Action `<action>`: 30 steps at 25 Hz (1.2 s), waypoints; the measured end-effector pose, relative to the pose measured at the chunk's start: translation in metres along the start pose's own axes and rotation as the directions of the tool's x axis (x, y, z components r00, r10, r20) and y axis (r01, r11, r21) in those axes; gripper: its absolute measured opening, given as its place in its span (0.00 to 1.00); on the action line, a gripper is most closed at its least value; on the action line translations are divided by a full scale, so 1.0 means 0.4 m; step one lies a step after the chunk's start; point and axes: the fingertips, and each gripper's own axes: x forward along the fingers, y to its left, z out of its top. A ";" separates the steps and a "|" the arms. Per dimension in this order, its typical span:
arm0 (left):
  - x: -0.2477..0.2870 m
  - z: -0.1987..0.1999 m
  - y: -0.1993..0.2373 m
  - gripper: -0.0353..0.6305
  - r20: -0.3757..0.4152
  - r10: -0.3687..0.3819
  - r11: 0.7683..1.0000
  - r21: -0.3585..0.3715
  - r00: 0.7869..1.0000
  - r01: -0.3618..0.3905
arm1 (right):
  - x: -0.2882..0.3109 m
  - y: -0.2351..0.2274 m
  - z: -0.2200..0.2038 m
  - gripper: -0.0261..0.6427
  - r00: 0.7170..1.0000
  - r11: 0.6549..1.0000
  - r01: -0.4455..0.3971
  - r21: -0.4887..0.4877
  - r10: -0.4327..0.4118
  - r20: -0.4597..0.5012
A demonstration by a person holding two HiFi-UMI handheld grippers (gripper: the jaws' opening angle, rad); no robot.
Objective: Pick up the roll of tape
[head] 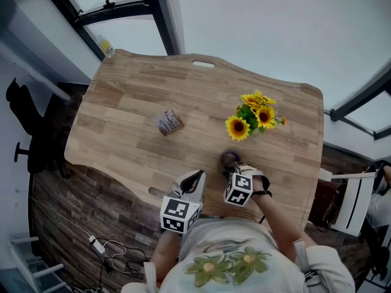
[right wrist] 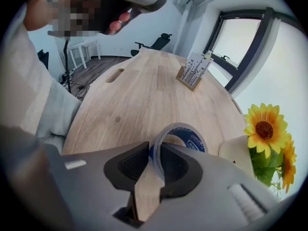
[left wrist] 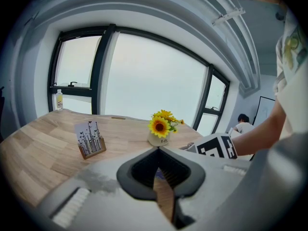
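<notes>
The roll of tape [right wrist: 185, 136], clear with a blue printed core, sits on the wooden table [head: 122, 115] just in front of the sunflower pot. In the head view the roll of tape [head: 229, 159] is a dark ring at the tip of my right gripper [head: 231, 166]. In the right gripper view my right gripper [right wrist: 155, 150] points steeply down and has the roll's near wall pinched between its two dark pads. My left gripper [head: 197, 177] hovers to the left of it near the table's front edge. In its own view my left gripper [left wrist: 158, 150] has its tips together and nothing in them.
A small pot of sunflowers [head: 250, 118] stands right behind the tape, close to the right gripper. A card holder [head: 169, 122] stands at mid-table to the left. The table's front edge has a slot cut-out [right wrist: 114, 75]. A white chair [head: 354, 203] is at the right.
</notes>
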 end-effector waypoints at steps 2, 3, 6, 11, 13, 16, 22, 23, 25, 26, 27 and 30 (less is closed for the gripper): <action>0.000 -0.001 0.001 0.06 0.000 0.000 1.000 0.000 1.000 0.000 | -0.005 -0.001 0.002 0.16 1.000 1.000 0.001 0.004 -0.001 0.007; -0.001 -0.002 0.001 0.06 0.000 0.000 1.000 0.000 1.000 0.000 | -0.008 -0.001 0.004 0.16 1.000 1.000 0.003 0.005 -0.003 0.010; -0.004 -0.003 -0.002 0.06 0.001 0.000 1.000 -0.001 1.000 0.000 | -0.022 -0.001 0.011 0.16 1.000 1.000 0.009 0.013 -0.010 0.024; -0.007 -0.009 -0.002 0.06 -0.001 -0.002 1.000 -0.003 1.000 0.002 | -0.046 -0.004 0.025 0.16 0.998 0.999 0.022 0.027 -0.024 0.050; -0.008 -0.010 0.000 0.06 0.000 -0.001 1.000 -0.005 1.000 0.001 | -0.055 -0.006 0.032 0.16 0.998 0.999 0.029 0.034 -0.031 0.062; -0.013 -0.010 0.002 0.06 0.000 0.001 1.000 -0.007 1.000 -0.001 | -0.074 -0.008 0.044 0.16 0.996 0.998 0.038 0.046 -0.041 0.082; -0.017 -0.010 0.001 0.06 0.003 0.002 1.000 -0.009 1.000 -0.002 | -0.111 -0.018 0.068 0.16 0.990 0.996 0.060 0.065 -0.068 0.123; -0.017 -0.011 0.001 0.06 0.004 0.001 1.000 -0.009 1.000 -0.001 | -0.115 -0.020 0.071 0.16 0.989 0.996 0.063 0.068 -0.072 0.130; -0.018 -0.010 -0.001 0.06 0.006 0.001 1.000 -0.008 1.000 -0.001 | -0.127 -0.024 0.079 0.16 0.986 0.995 0.070 0.074 -0.080 0.144; -0.018 -0.010 -0.002 0.06 0.006 0.000 1.000 -0.007 1.000 0.000 | -0.134 -0.026 0.083 0.16 0.985 0.994 0.074 0.077 -0.085 0.151; -0.019 -0.009 -0.003 0.06 0.007 0.000 1.000 -0.007 1.000 0.000 | -0.141 -0.027 0.087 0.16 0.983 0.994 0.077 0.081 -0.089 0.159; -0.022 -0.007 -0.005 0.06 0.010 -0.001 1.000 -0.006 1.000 0.001 | -0.165 -0.029 0.104 0.16 0.977 0.993 0.085 0.088 -0.100 0.189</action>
